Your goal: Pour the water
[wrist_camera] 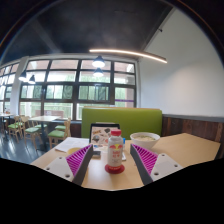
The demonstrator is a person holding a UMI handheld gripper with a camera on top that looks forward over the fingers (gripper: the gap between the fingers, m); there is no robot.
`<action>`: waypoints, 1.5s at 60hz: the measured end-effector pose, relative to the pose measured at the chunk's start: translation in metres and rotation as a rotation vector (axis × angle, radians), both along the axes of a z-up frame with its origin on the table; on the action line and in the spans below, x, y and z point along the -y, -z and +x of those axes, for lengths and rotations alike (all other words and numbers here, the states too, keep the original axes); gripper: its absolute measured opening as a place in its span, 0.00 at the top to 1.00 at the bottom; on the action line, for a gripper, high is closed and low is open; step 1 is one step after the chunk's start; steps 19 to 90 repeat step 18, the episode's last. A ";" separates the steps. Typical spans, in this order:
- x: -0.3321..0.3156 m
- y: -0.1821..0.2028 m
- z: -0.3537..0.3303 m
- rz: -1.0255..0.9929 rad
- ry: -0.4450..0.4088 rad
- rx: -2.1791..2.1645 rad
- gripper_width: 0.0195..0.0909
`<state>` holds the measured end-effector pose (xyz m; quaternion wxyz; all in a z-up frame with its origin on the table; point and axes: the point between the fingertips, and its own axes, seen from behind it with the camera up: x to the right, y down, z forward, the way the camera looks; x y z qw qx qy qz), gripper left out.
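1. While your gripper (114,163) sits released, the bottle (115,150) stands between the fingers on a red coaster (115,168), gaps either side.
2. Bowl (145,138) waits just beyond, right of the bottle, on the surface (190,147).
3. Judged: nothing poured yet; grasp, lift and tilt all remain.

Nothing readable here: the bottle (115,150) on the counter (185,148) carries a label, but its print is too small to make out.
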<state>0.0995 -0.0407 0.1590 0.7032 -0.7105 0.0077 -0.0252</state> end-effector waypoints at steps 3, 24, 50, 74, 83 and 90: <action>0.031 0.001 -0.014 0.007 -0.024 -0.024 0.11; 0.160 0.003 -0.069 0.050 -0.099 -0.180 0.12; 0.160 0.003 -0.069 0.050 -0.099 -0.180 0.12; 0.160 0.003 -0.069 0.050 -0.099 -0.180 0.12; 0.160 0.003 -0.069 0.050 -0.099 -0.180 0.12; 0.160 0.003 -0.069 0.050 -0.099 -0.180 0.12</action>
